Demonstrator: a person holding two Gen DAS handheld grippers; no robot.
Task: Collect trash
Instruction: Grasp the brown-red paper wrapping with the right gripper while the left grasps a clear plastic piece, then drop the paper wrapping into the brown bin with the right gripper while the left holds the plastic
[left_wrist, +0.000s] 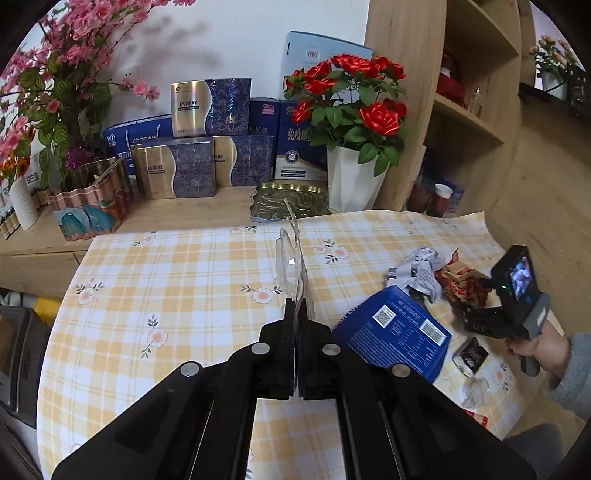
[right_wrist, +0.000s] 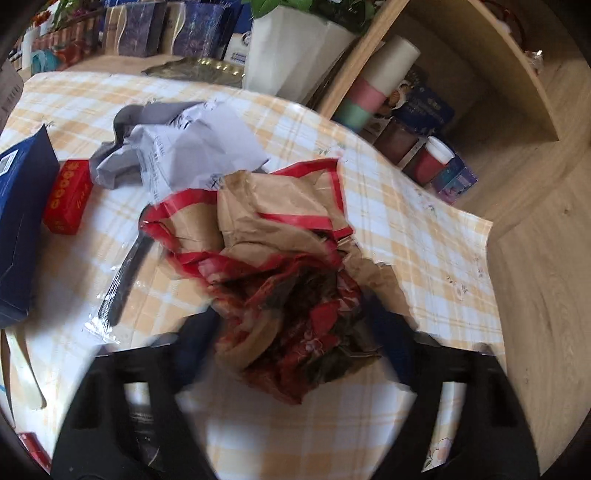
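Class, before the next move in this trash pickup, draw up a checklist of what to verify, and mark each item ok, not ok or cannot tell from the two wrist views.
1. Left claw shut on the clear plastic packaging: ok.
2. Packaging lifted off the tablecloth: cannot tell.
3. Crumpled brown and red paper bag lies between the right claw fingers: ok.
4. Right claw's pads pressing on the bag: cannot tell, the view is blurred.
5. Nearby grey crumpled wrapper and red box outside the right claw's span: ok.
6. Trash bin in view to drop into: not ok, none shows.
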